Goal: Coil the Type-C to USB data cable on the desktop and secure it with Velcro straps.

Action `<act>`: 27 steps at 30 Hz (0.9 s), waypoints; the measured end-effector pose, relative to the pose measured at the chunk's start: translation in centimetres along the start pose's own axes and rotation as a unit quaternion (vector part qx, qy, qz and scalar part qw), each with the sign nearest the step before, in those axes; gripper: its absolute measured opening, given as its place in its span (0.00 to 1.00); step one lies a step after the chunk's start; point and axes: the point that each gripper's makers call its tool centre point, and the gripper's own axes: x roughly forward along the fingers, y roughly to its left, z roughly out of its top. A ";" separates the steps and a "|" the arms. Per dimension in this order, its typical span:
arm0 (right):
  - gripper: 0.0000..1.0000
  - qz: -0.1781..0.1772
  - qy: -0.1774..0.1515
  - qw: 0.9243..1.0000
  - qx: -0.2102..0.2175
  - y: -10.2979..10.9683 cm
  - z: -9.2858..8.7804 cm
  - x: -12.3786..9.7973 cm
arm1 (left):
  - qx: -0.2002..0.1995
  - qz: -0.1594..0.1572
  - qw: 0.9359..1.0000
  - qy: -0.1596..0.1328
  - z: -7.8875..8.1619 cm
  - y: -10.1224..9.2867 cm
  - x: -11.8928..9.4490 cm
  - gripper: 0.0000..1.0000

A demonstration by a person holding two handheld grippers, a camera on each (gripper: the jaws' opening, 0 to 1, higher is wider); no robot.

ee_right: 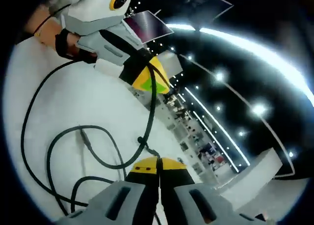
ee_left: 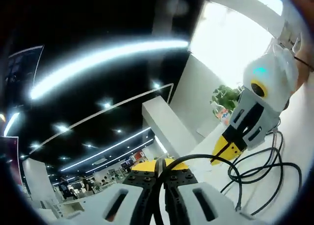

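cable (ee_left: 255,171) ends cut off, plant (ee_left: 224,96) blurred

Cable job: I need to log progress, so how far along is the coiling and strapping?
Early stage. Done: both grippers have the black cable pinched, the left gripper and right gripper each with jaws closed on it. In hand: gathering it, though it lies in loose, uneven loops on the white desk. Left: a tidy coil and the strap, which I can't see fastened.

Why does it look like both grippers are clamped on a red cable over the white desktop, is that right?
Not quite: the cable is black, not red, as the right gripper view shows. Both the left gripper and right gripper are shut on it over the white desktop.
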 end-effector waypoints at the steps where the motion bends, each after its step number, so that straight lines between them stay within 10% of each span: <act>1: 0.00 0.014 0.005 0.998 0.056 0.4 -0.8 0.3 | 0.005 0.003 1.000 0.004 -0.2 0.1 0.0 0.04; 6: 0.04 0.074 0.005 0.965 0.252 1.3 -3.6 1.5 | 0.009 0.020 1.000 -0.006 0.4 1.0 -0.2 0.04; 10: 0.23 0.130 0.005 0.942 0.309 2.1 -4.1 2.3 | 0.012 0.028 0.999 -0.015 1.0 1.3 -0.3 0.04; 19: 0.17 0.175 0.050 0.956 0.228 4.6 -4.0 4.0 | 0.029 0.034 0.999 -0.031 2.0 1.5 -0.5 0.04; 27: 0.12 0.222 0.107 0.938 0.242 4.9 -4.5 3.9 | 0.037 0.035 0.998 -0.032 2.1 1.5 -0.6 0.04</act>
